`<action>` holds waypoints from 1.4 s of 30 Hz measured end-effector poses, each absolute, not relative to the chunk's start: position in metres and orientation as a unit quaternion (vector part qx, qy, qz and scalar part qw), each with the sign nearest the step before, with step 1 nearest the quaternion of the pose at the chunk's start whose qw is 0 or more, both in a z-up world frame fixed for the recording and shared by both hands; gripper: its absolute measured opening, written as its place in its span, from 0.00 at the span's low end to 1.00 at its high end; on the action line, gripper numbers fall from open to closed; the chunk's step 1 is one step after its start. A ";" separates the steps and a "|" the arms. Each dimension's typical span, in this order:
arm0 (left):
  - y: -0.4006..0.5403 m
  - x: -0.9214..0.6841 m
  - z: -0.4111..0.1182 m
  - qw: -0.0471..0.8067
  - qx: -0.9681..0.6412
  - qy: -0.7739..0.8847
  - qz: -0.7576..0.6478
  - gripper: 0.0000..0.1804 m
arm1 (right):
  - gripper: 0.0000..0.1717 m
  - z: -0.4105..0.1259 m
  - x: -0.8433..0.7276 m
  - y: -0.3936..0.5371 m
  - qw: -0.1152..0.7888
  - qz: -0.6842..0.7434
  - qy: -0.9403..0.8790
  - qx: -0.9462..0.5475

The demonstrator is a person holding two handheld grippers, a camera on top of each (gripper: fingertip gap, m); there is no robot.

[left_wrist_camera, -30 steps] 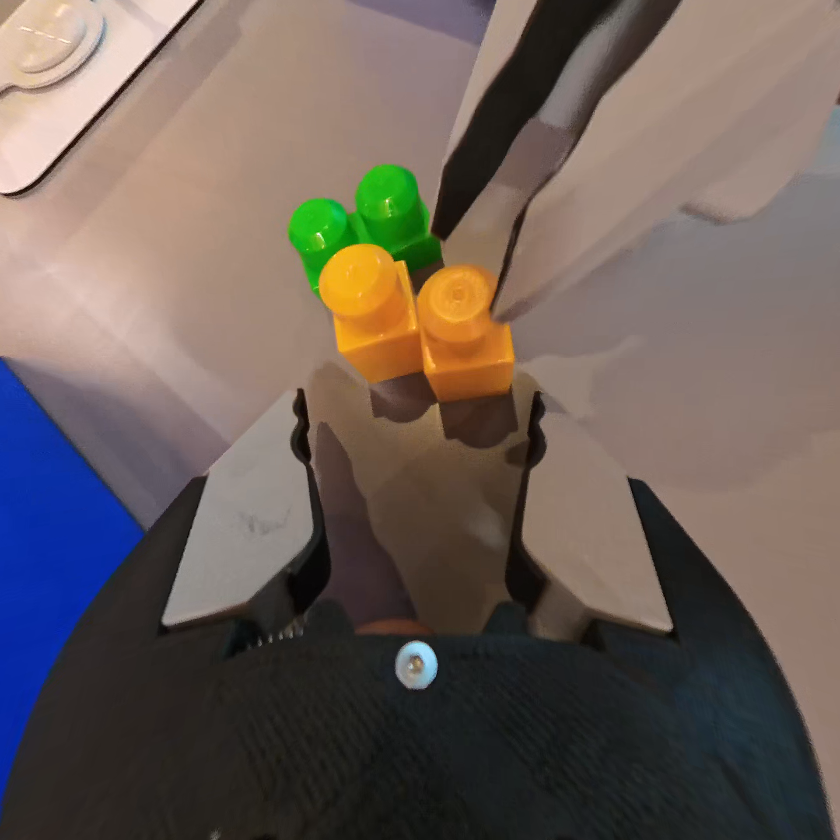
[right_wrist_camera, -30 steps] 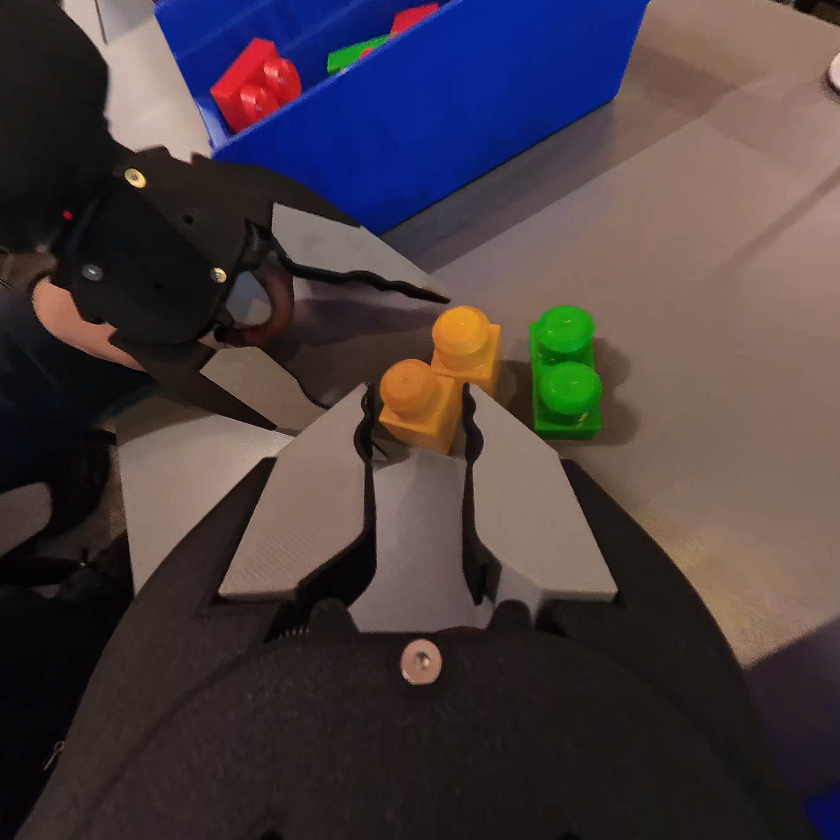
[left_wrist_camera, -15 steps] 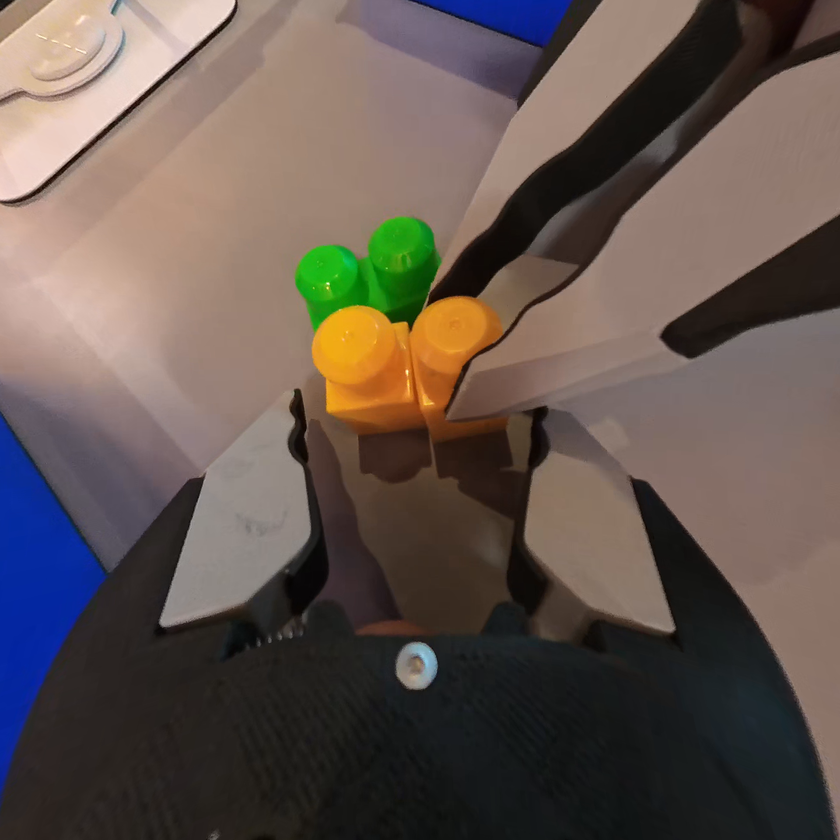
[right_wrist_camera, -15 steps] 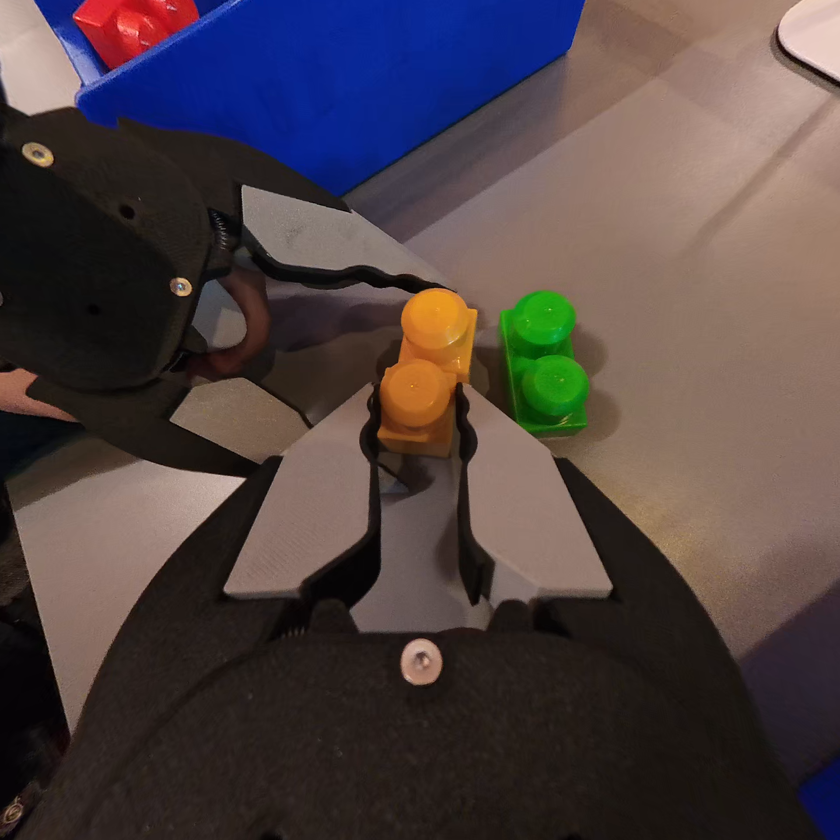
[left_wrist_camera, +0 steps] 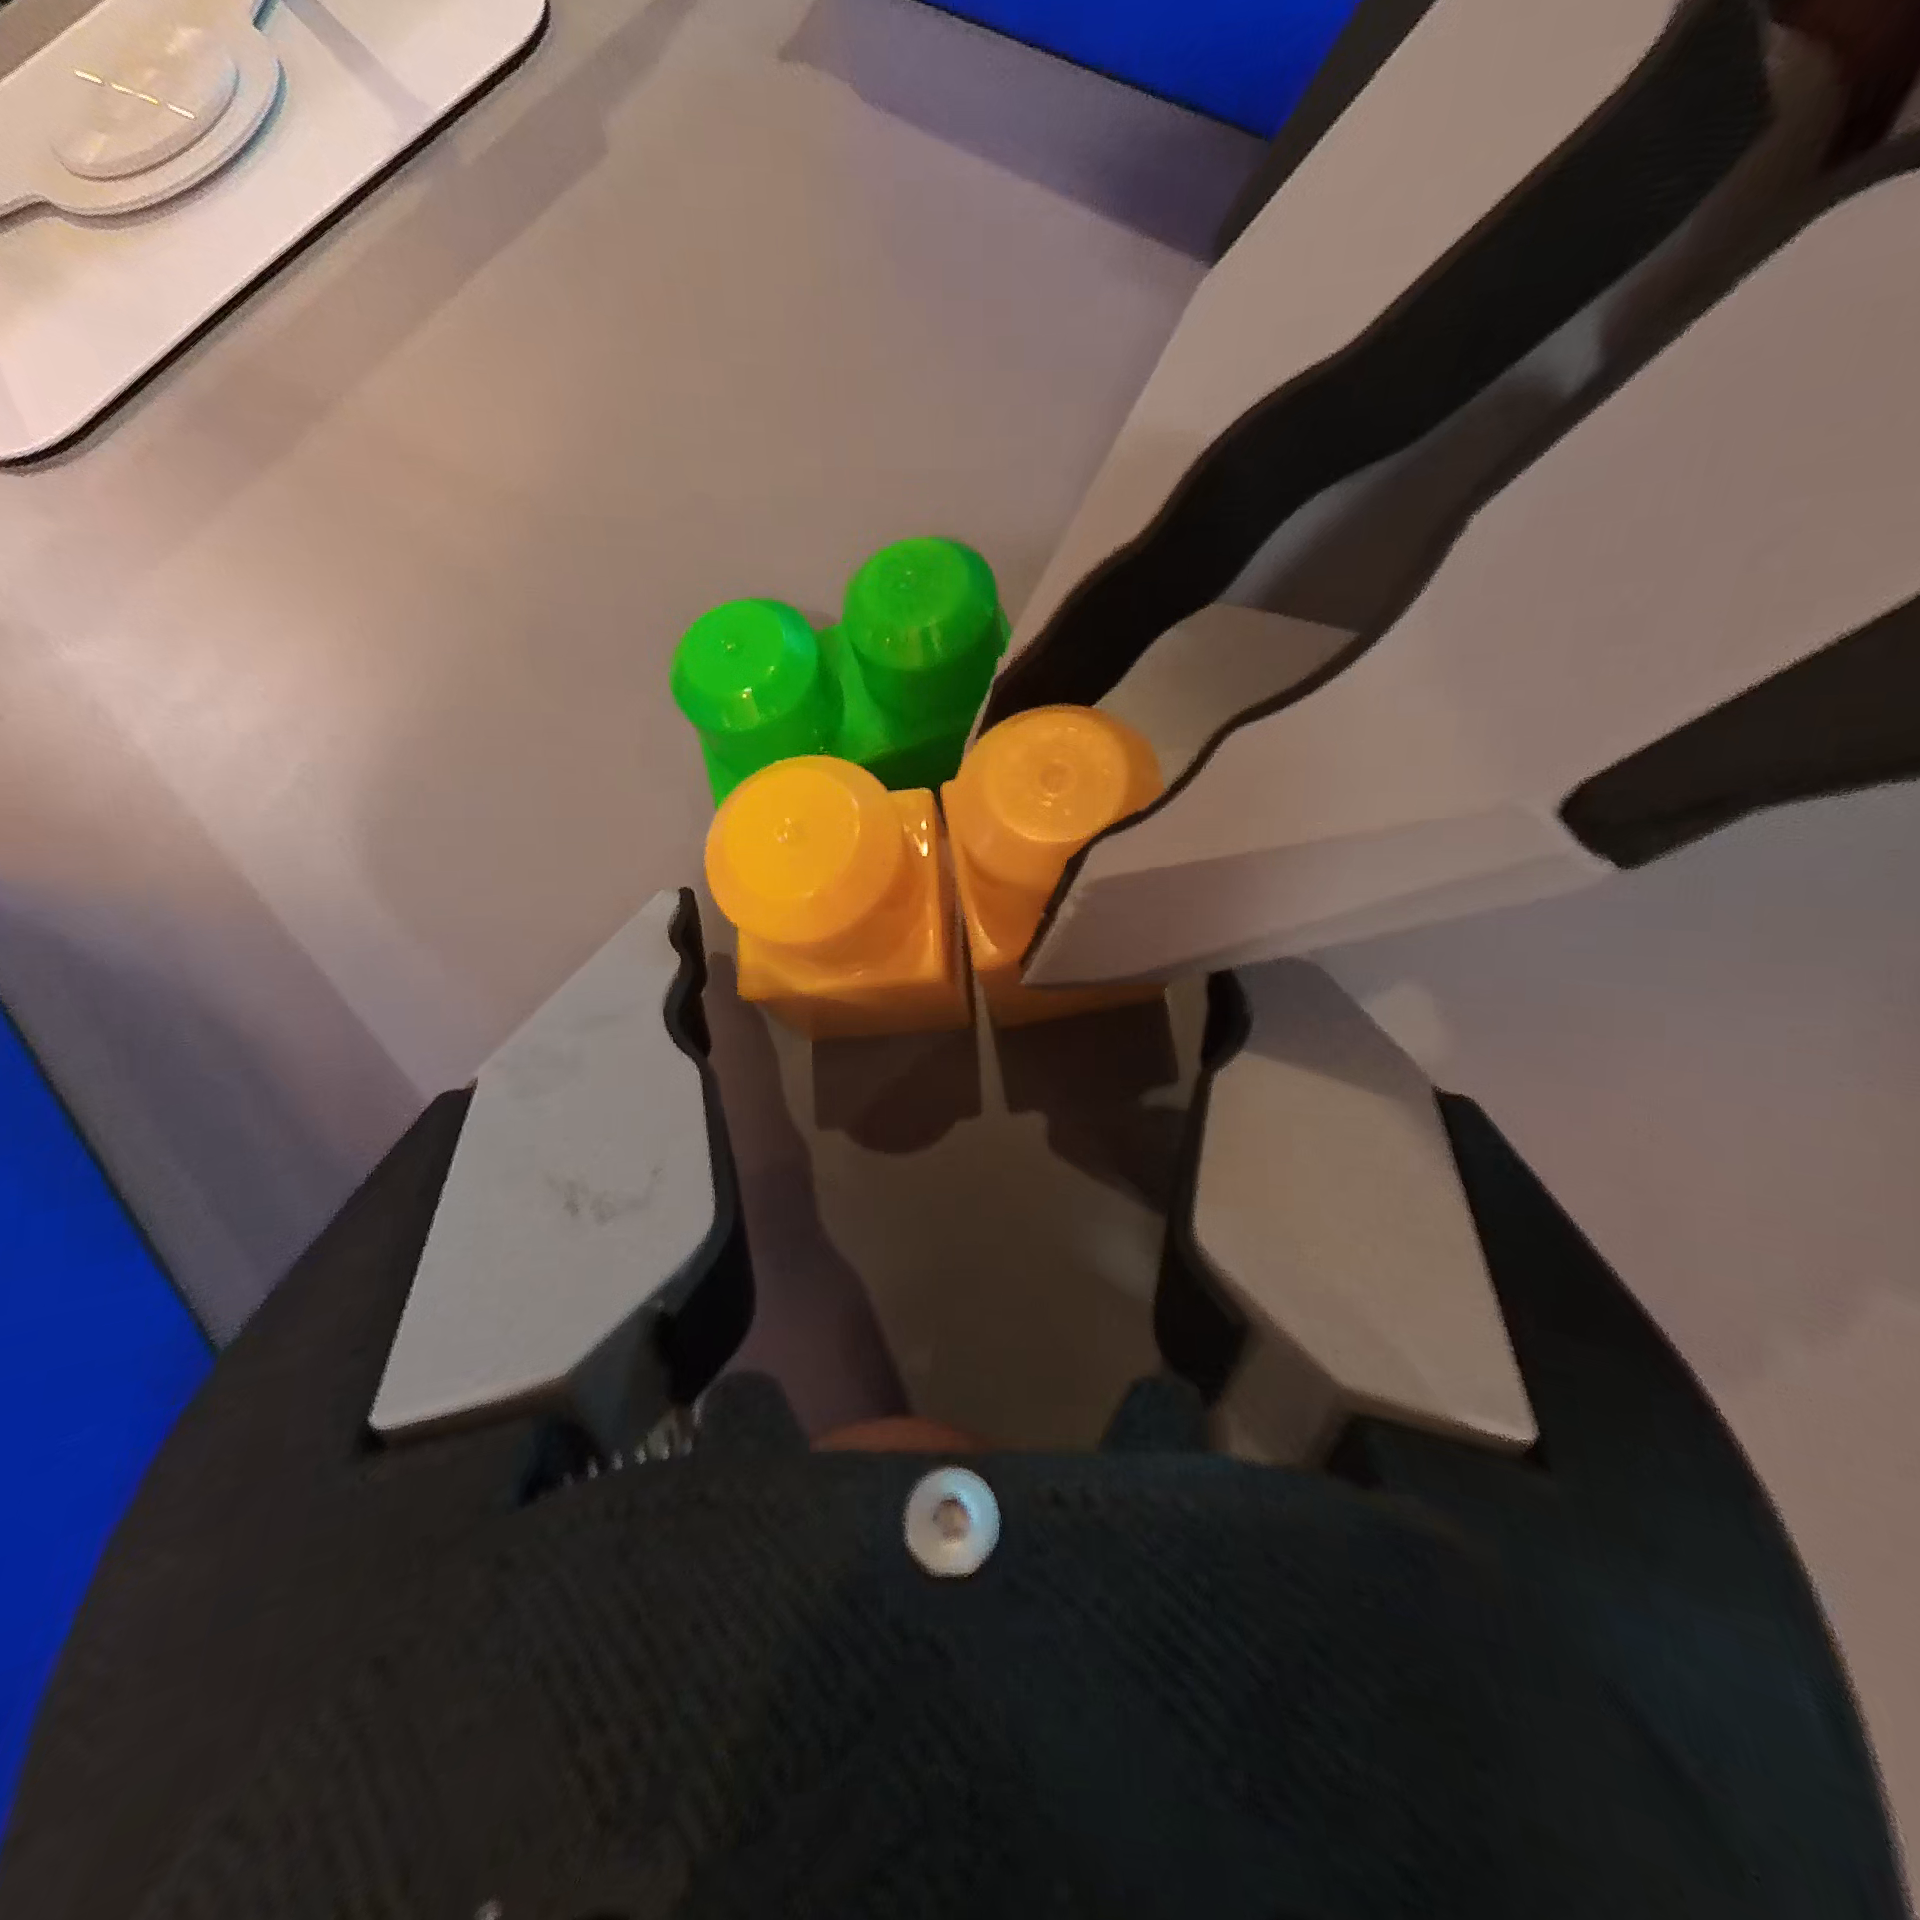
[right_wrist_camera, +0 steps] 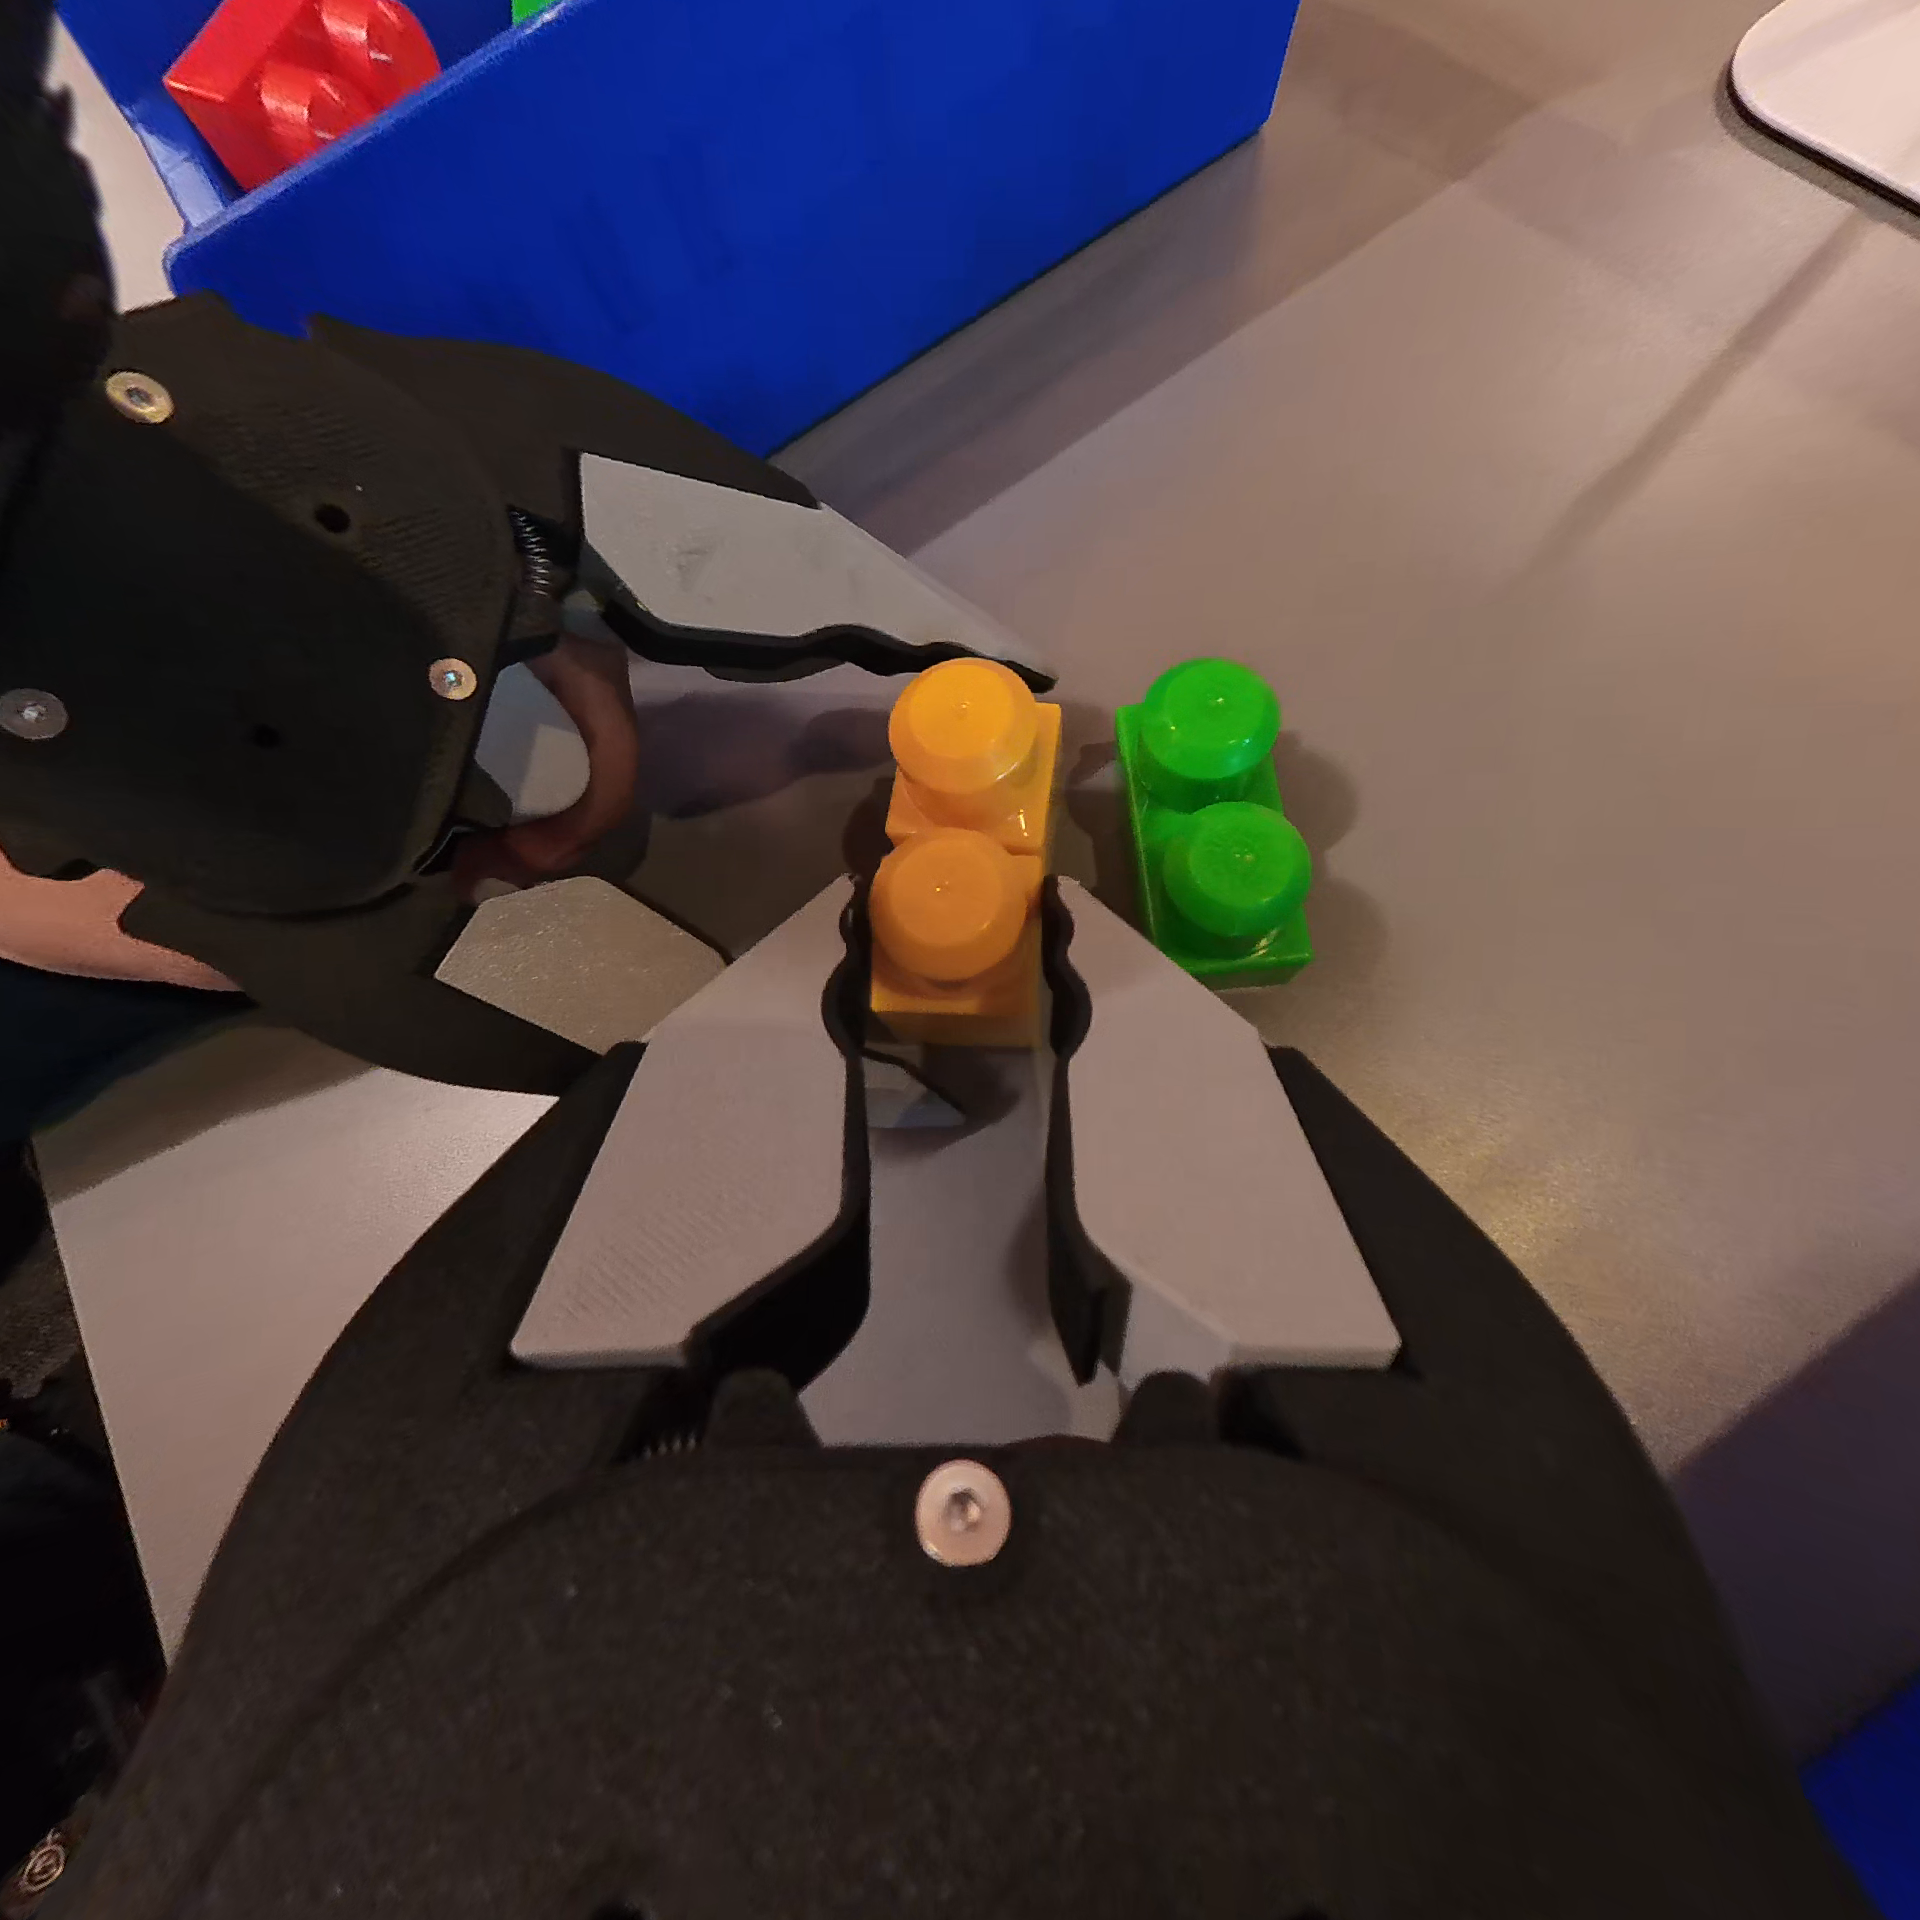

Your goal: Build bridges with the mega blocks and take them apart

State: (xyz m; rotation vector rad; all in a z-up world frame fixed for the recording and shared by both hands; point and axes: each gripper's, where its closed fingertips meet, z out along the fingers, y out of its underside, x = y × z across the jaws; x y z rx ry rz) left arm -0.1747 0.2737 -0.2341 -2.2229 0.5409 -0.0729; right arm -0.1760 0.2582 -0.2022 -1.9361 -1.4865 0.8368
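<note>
a: what had just changed?

b: a second before, the right gripper [right_wrist_camera: 951, 940] had its fingers a little wider and short of the nearer orange block [right_wrist_camera: 956, 940]. by this moment they had narrowed around it, one on each side. the two orange blocks, apart and askew earlier, now stood flush side by side on the grey tabletop [right_wrist_camera: 1558, 623].

a: and for the task?

b: likely the bridge's two piers were being squared up; the green two-stud block [right_wrist_camera: 1216, 821] lay just beside them, not yet on top.

a: were the fingers pressing?

b: the right fingers [right_wrist_camera: 1132, 987] looked shut against the block's sides, though the contact was hard to confirm. the left gripper [left_wrist_camera: 951, 966] stayed wide open; the far orange block [left_wrist_camera: 831, 883] stood between its tips, one tip close by it but not gripping.

a: anything else?

b: a blue bin [right_wrist_camera: 831, 208] behind held a red block [right_wrist_camera: 301, 83].
</note>
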 end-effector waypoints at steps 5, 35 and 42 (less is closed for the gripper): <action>0.276 -0.174 -0.235 0.411 -0.887 0.208 -0.031 0.54 | 0.18 -0.201 -0.176 0.258 0.277 0.314 -0.553 -0.720; 0.278 -0.179 -0.236 0.407 -0.901 0.149 -0.016 0.58 | 0.18 -0.182 -0.180 0.266 0.295 0.368 -0.490 -0.733; 0.280 -0.178 -0.238 0.400 -0.905 0.141 -0.032 0.56 | 0.19 -0.182 -0.179 0.265 0.293 0.366 -0.496 -0.731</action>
